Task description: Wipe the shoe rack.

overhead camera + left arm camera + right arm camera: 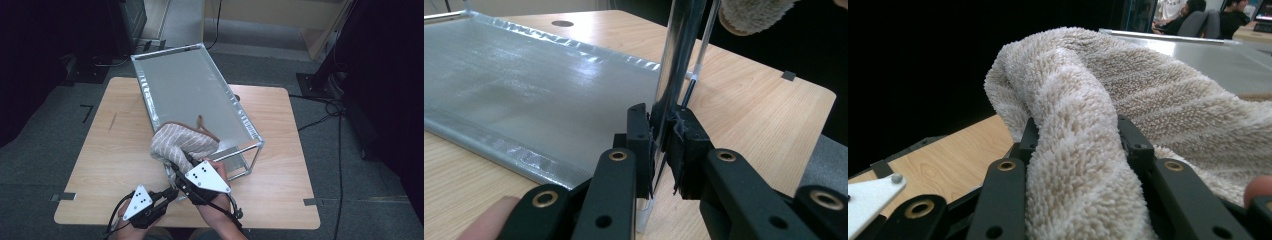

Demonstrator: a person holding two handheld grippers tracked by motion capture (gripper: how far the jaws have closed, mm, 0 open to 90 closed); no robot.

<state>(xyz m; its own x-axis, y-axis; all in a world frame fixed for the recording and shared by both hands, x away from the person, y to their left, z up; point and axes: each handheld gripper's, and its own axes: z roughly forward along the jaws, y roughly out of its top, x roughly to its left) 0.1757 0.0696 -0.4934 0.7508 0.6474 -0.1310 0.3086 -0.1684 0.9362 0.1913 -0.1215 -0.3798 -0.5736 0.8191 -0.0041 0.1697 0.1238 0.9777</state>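
Right tool clamped on a fold of the beige striped towel, pile bulging up between the black jaws in the right gripper view. Towel heaped on the near corner of the mesh-topped metal rack, spilling over its edge, directly at 12 o'clock from the tool. Left tool pinched together on the rack's upright chrome leg at the near corner, at about 7 o'clock from the towel, steadying the frame. Long axis of the rack running from 5 o'clock near the hands toward 11 o'clock across the tabletop. Likely next: towel drawn along that axis toward 11 o'clock and spread over the open mesh, right hand nearer and already gripping.
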